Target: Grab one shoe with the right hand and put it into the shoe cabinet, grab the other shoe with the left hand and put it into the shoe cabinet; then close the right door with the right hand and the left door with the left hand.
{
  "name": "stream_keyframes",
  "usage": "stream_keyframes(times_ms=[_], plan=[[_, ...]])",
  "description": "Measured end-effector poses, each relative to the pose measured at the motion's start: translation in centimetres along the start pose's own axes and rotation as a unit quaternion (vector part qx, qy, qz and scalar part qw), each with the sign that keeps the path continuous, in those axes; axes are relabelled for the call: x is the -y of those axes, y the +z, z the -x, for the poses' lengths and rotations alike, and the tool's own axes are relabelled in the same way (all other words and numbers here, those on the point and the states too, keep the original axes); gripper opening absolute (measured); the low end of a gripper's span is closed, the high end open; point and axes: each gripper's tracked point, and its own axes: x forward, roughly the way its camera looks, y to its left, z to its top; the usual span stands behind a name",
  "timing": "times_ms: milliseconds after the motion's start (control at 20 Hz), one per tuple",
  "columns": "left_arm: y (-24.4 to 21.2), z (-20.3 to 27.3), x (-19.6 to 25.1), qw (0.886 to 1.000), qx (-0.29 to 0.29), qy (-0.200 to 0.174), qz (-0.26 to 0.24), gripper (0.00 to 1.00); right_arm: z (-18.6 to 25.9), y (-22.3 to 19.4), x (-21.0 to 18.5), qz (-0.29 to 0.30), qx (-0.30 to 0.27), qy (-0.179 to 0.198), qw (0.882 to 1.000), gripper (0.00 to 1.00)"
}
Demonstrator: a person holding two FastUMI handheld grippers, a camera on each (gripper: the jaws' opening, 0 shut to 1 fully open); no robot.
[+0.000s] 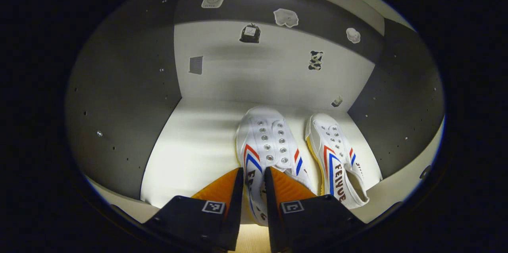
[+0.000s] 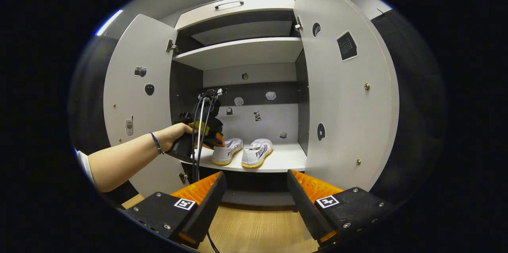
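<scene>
Two white shoes with red and blue stripes stand side by side on the shoe cabinet's lower shelf [image 2: 286, 160], toes toward the back wall. My left gripper [image 1: 254, 174] reaches into the cabinet with its fingers nearly together on the heel part of the left shoe [image 1: 265, 141]. The other shoe [image 1: 335, 157] rests free just to its right. From the right gripper view, the left gripper [image 2: 212, 138], held by a hand [image 2: 174, 132], sits at the left shoe [image 2: 226, 152], beside the other shoe [image 2: 257, 152]. My right gripper [image 2: 256, 183] hangs open and empty in front of the cabinet.
Both cabinet doors stand wide open: the left door [image 2: 135, 98] and the right door [image 2: 341, 94]. An upper shelf [image 2: 238, 52] and a drawer front [image 2: 238, 6] lie above. Wooden floor [image 2: 254, 229] spreads below. Dark side walls [image 1: 119, 106] flank the shelf.
</scene>
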Motion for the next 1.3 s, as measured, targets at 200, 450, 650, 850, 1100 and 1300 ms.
stream_keyframes(times_ms=[200,450,650,850,1100,1300], plan=[[1.9,4.1,1.2,0.998,0.059,-0.009,-0.016,0.80,0.3,0.2,-0.4,-0.001,0.000,0.003,1.000,0.94],[3.2,12.6,1.8,0.987,0.158,-0.010,-0.034,0.99,0.8,0.9,-1.7,0.007,0.004,0.020,1.000,0.94],[3.0,20.7,1.2,0.973,0.228,-0.003,-0.039,0.97,1.6,1.7,-2.0,0.018,0.012,0.019,1.000,0.94],[1.3,28.2,0.8,0.957,0.287,-0.006,-0.046,0.97,3.3,2.6,-2.2,0.021,0.021,0.021,0.999,0.94],[-2.3,34.7,0.6,0.942,0.330,-0.022,-0.060,0.94,6.0,3.8,0.7,0.040,0.029,-0.018,0.999,0.95],[-4.8,37.6,0.1,0.938,0.339,-0.045,-0.054,0.97,8.8,5.1,5.9,0.037,0.039,-0.078,0.996,0.95]])
